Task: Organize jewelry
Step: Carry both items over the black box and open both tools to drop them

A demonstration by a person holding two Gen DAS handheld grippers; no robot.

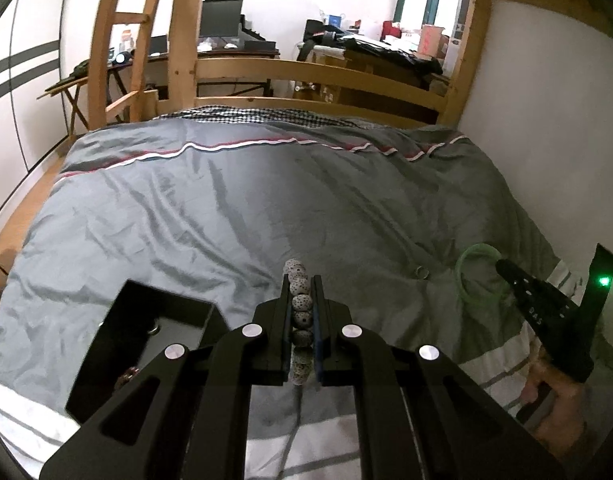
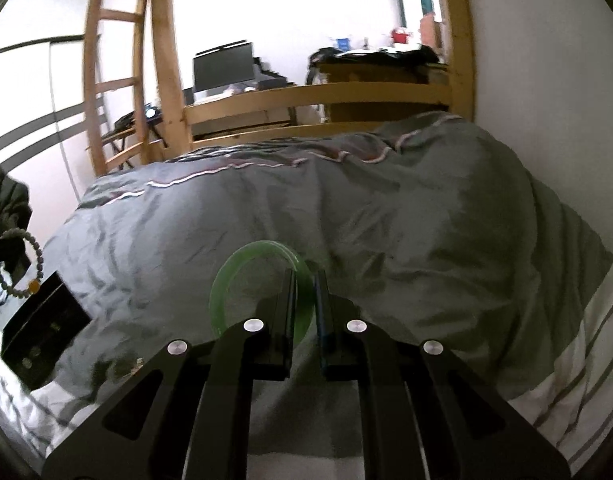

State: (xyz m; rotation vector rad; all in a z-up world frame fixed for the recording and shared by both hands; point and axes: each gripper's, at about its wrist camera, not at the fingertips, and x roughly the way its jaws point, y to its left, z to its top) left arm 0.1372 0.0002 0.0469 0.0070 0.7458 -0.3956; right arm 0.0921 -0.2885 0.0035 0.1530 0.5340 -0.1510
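While both grippers carry jewelry above bed (image 1: 226,200): left gripper (image 1: 302,280) fingers clamp beads (image 1: 299,288), right gripper (image 2: 305,276) fingers pinch bangle (image 2: 226,280). Box (image 1: 154,320) at 9 o'clock. Next: lower pieces into box, likely one at a time.

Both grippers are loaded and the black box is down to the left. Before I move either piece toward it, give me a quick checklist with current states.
1. Left gripper shut on the beaded bracelet: ok, beads sit between the fingers.
2. Right gripper shut on the green bangle: ok, the rim is pinched.
3. Both pieces lifted off the duvet: ok.
4. Black box open: ok; whether a slot is free: cannot tell.
5. Small ring on the duvet not yet collected: not ok.
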